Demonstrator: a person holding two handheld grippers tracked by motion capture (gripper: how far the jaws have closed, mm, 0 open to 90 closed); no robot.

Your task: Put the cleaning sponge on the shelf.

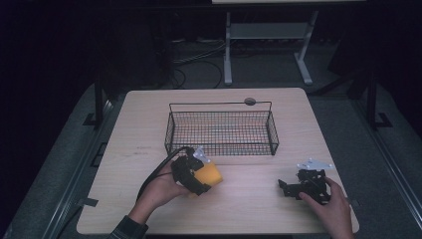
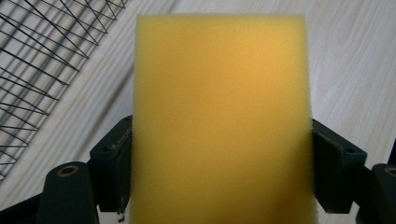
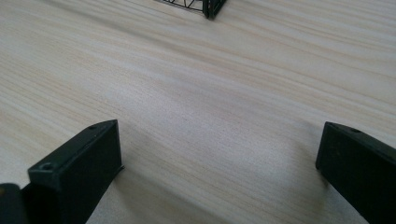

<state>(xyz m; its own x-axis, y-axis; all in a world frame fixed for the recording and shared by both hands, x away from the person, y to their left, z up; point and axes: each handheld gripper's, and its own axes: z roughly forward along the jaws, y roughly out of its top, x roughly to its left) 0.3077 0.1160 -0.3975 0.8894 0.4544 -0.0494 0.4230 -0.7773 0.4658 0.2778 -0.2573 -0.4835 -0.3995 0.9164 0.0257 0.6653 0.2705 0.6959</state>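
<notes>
now left hand-held gripper [image 1: 203, 175] clamped on yellow sponge [image 2: 219, 116], thick porous rectangular block; right hand-held gripper [image 3: 219, 172] jaws apart.

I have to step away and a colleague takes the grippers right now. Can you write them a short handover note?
Left gripper: shut on the yellow sponge, held above the table just in front of the wire basket.
Right gripper: jaws open with nothing between them, low over the bare wood at the right.
Done: the sponge is picked up.
Left: the basket looks like the likely target; nothing lies in it yet. Carry the sponge over the near wall, then release.
</notes>
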